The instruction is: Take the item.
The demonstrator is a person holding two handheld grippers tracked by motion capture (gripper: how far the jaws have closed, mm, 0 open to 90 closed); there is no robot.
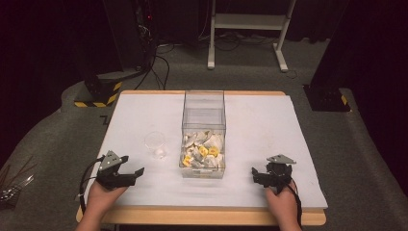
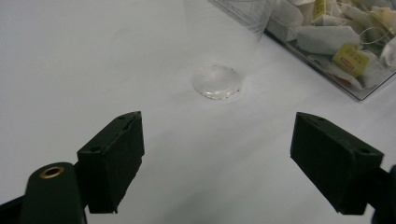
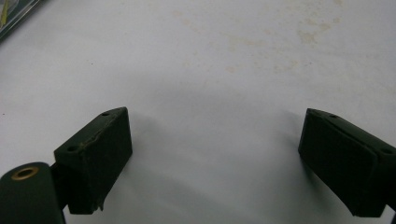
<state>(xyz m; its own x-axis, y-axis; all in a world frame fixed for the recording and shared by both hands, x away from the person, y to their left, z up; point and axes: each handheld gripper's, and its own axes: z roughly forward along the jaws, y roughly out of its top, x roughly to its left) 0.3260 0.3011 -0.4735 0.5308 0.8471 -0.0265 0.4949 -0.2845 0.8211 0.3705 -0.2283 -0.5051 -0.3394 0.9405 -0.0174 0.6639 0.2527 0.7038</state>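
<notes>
Both hands rest low: left gripper (image 1: 126,172) and right gripper (image 1: 263,177), jaws spread, empty. Clear plastic cup (image 1: 156,145) barely reads beside the teabag-filled clear box (image 1: 203,134); tabletop (image 1: 269,125) white.

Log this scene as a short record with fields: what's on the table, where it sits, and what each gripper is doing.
surface: white table
box: clear box, centre of table, holding tea bags
cup: clear cup, upright, left of the box, apart from it
left gripper: open, holding nothing, pointed toward the cup
right gripper: open, holding nothing, near the table's front right
</notes>
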